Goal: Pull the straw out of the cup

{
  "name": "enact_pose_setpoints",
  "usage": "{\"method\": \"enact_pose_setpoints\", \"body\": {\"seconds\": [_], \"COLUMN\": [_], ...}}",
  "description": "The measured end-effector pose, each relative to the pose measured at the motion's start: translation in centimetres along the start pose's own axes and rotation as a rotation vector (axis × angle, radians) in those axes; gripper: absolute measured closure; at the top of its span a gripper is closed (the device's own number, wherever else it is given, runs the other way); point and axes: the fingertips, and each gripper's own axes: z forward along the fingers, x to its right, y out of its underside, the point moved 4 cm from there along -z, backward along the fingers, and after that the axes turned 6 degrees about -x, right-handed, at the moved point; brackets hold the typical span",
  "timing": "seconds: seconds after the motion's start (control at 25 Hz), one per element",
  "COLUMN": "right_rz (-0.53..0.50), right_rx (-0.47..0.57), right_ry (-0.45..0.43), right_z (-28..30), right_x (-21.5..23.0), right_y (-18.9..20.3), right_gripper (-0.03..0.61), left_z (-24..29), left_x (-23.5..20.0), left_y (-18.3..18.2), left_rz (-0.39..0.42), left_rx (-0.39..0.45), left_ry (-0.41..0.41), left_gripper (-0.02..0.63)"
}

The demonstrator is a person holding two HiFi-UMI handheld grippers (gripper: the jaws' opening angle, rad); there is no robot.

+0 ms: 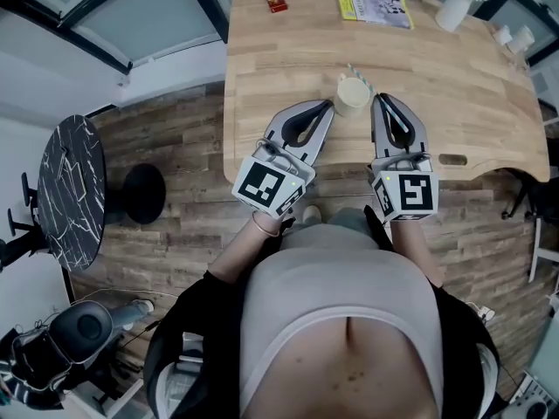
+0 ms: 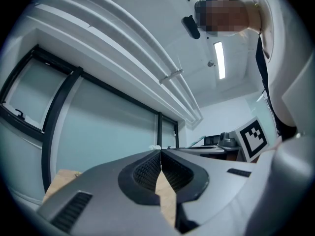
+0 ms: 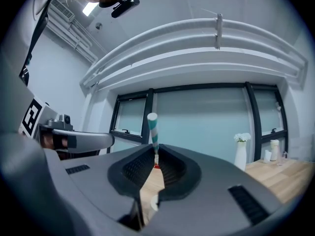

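- Your straw (image 3: 153,132) is banded teal and white.
- The cup (image 1: 352,94) is cream.
- Your left gripper (image 1: 330,105) and right gripper (image 1: 377,100) are grey with black pads, and both are marked with black-and-white squares.
- The table (image 1: 288,68) is pale wood grain.
- The booklet (image 1: 374,3) is yellow and the vase (image 1: 454,9) white.

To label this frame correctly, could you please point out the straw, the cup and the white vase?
straw (image 3: 153,129): right gripper view, striped shaft.
cup (image 1: 351,103): head view, side wall.
white vase (image 1: 454,10): head view, body.
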Motion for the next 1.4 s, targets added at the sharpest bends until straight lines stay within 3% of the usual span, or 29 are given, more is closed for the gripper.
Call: {"method": "enact_pose_setpoints", "body": {"seconds": [0.24,0.44,1.4], "right_rz": [0.049,0.033,0.037], "right_rx": [0.022,0.027,0.050], "right_ry": [-0.035,-0.052,-0.113], "right_z": [-0.8,-2.9,-21.7], "right_x": [0.1,0.5,2.5], "right_y": [-0.9,-1.6,-1.3], "right_gripper": [0.534,0.534,0.534], "left_z": [-0.8,-0.8,-4.1], "left_x": [0.6,2.9,22.0], "left_y": [-1.4,-1.9,-1.5], "left_rz": [0.013,0.015,0.019], "left_rx": [0.027,0.028,0.028], "left_ry": [-0.034,-0.047,-0.107], "left_gripper": [0.607,0.607,0.607]}}
